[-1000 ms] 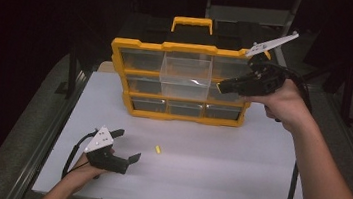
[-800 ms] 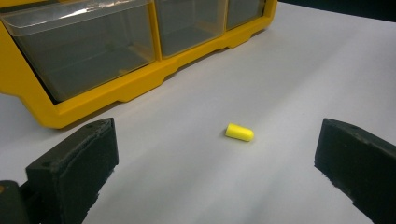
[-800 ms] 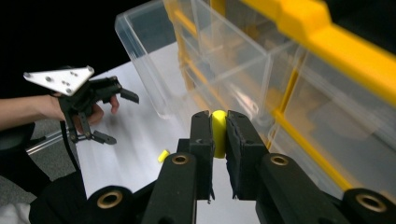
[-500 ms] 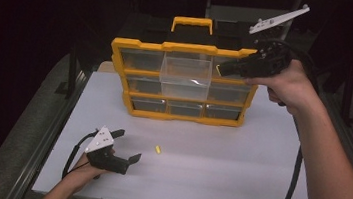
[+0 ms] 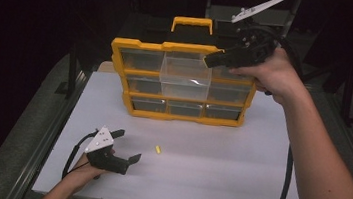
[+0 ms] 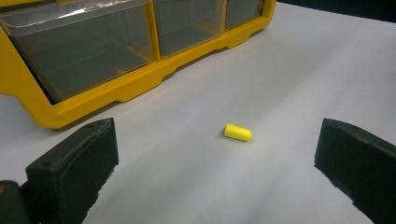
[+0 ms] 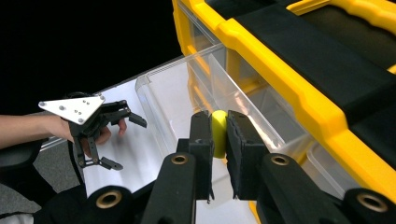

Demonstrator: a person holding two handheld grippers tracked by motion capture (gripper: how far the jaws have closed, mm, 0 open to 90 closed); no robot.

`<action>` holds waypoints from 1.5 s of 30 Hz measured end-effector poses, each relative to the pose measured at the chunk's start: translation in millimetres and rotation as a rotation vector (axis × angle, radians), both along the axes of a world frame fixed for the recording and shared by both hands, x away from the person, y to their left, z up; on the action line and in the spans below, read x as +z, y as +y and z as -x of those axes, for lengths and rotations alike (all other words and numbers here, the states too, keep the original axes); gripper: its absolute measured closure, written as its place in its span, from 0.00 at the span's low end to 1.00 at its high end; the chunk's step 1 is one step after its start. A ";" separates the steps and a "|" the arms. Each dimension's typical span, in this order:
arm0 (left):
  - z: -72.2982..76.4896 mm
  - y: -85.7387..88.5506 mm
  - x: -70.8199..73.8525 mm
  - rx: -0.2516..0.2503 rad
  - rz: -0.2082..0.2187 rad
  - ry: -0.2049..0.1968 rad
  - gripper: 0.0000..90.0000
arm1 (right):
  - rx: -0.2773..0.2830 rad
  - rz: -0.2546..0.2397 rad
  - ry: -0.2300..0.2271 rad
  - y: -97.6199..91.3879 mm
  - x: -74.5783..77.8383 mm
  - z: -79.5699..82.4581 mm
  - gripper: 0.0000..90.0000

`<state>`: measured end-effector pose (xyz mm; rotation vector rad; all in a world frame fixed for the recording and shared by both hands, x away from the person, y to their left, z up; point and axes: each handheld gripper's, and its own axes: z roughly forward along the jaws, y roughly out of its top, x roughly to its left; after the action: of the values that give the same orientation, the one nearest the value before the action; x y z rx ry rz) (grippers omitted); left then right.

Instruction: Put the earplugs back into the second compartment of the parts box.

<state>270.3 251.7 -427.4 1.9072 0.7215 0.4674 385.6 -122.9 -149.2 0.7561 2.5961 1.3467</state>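
Observation:
A yellow organiser box (image 5: pixel 117 67) with clear drawers stands upright at the back of the white table. Its top middle drawer (image 5: pixel 186 75) is pulled out. My right gripper (image 5: pixel 210 61) hovers at that drawer's upper right corner, shut on a small yellow foam piece (image 7: pixel 218 127). In the right gripper view the jaws hang over the open drawer (image 7: pixel 168 102). A second yellow foam piece (image 5: pixel 158 150) lies on the table. My left gripper (image 5: pixel 126 147) rests near the front left, open, its jaws apart on either side of that piece (image 6: pixel 237 132) but short of it.
The box has a yellow carry handle (image 5: pixel 192 24) on top and two lower rows of shut drawers (image 5: pixel 183 108). A cable (image 5: pixel 282 187) trails from the right gripper along the forearm. Metal rails (image 5: pixel 55 131) flank the table on both sides.
My right hand has risen and shifted back with the yellow piece still in its jaws, from beside the drawer's right end to its upper corner. The left gripper has stayed put.

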 end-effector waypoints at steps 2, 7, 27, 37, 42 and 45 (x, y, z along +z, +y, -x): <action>0.1 -0.1 0.1 -0.001 0.000 0.000 0.00 | 0.002 0.009 0.004 4.2 -1.7 -2.3 0.88; 0.0 0.0 -0.1 -0.002 -0.001 0.002 0.00 | 0.014 0.031 0.022 15.2 -9.0 -7.5 0.88; -0.2 -0.1 -0.3 -0.001 -0.001 0.001 0.00 | -0.004 0.039 0.021 9.4 -8.5 -5.1 0.83; -0.2 -0.2 -0.5 0.001 -0.002 0.002 0.00 | -0.031 0.018 0.015 -14.8 -6.2 6.9 0.98; -0.5 -0.4 -0.6 0.000 -0.004 0.001 0.00 | -0.036 0.023 0.011 -21.2 -13.3 12.1 0.98; -0.4 -0.4 -0.6 0.000 -0.005 0.001 0.00 | -0.038 0.021 0.015 -23.5 -19.9 14.4 0.98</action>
<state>270.6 251.2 -427.9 1.9120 0.7218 0.4680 371.2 -146.5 -169.0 0.8104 2.5894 1.3066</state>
